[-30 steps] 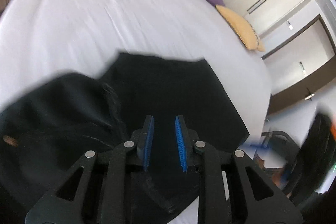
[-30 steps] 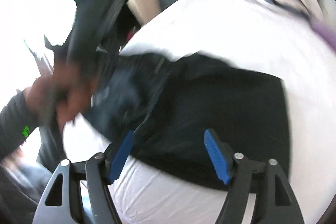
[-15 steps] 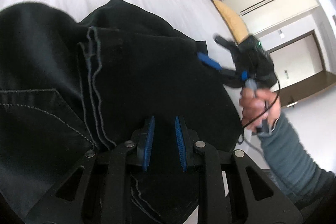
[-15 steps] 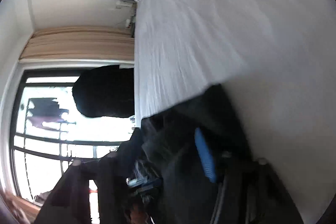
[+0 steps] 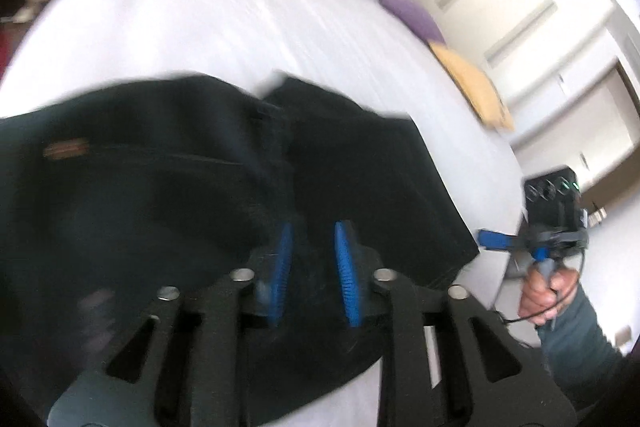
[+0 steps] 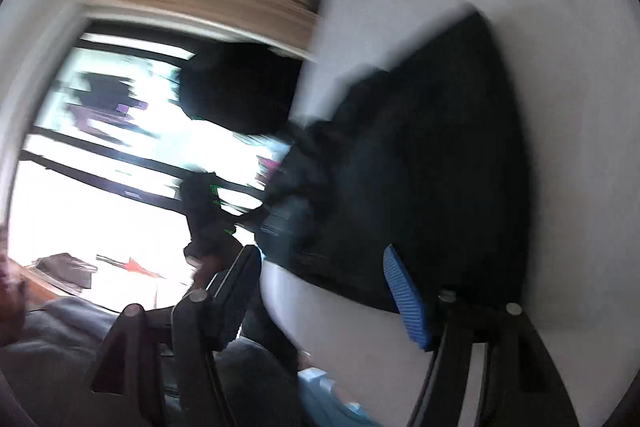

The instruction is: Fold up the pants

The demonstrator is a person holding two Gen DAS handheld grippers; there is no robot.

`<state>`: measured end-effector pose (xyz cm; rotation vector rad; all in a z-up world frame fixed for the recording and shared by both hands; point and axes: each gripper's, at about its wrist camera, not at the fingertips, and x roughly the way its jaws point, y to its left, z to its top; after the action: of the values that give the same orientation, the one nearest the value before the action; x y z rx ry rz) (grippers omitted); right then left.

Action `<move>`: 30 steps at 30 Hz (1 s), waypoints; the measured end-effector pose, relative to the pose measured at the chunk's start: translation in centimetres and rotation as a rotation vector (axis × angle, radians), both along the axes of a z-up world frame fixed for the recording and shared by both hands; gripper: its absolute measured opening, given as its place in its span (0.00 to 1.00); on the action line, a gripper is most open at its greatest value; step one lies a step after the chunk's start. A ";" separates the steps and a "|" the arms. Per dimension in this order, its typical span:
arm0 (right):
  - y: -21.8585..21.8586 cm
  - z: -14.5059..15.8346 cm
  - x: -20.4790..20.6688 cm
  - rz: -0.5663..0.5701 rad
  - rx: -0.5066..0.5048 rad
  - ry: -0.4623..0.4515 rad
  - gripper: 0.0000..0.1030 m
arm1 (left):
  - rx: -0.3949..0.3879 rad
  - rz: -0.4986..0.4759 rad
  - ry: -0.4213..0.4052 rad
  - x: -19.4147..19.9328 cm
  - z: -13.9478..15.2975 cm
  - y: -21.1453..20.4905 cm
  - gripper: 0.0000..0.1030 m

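Two grippers: we carry one in each hand, black frames with ribbed blue pads.
Left gripper (image 5: pixel 312 267): our pads stand a narrow gap apart over dark cloth; blur keeps us from telling whether they pinch a fold or sit loose.
Right gripper (image 6: pixel 332 291): our fingers are spread wide with nothing between them, near the bed's edge; in the left view we see it off the right side of the cloth, in our right hand (image 5: pixel 548 291).
Pants (image 5: pixel 200 187): black, thick woven cloth, lying bunched on the bed in two overlapping slabs, with a seam ridge up the middle and a small brown patch on the left part; from the right view (image 6: pixel 432 179) a dark, roughly rectangular mass with a rumpled lump at its left end.
Bed sheet (image 5: pixel 192 11): white, smooth, faintly creased, under and all round the pants.
Cushions: a yellow cushion (image 5: pixel 476 91) and a purple cushion (image 5: pixel 408 13) along the far right edge.
Farther off: white cupboard doors (image 5: pixel 532 3); a bright window (image 6: pixel 100 155) with dark bars, much blurred.
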<state>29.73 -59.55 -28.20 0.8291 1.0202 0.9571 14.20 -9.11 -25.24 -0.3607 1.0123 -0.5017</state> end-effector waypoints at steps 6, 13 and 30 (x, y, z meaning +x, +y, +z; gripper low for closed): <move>3.7 -1.6 3.6 -0.030 0.057 0.031 0.86 | -0.090 0.365 -0.078 -8.1 1.9 12.7 0.87; 6.5 -2.0 3.2 -0.080 -0.066 0.139 0.72 | -0.199 0.643 0.040 -11.3 -0.9 22.2 0.87; 15.5 0.0 4.4 0.037 0.079 0.079 0.79 | -0.491 0.676 0.193 -8.8 -7.1 21.1 0.61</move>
<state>34.08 -44.09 -28.19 0.9223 1.0746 1.0074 5.35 12.03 -32.31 -1.1603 0.8736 -0.0893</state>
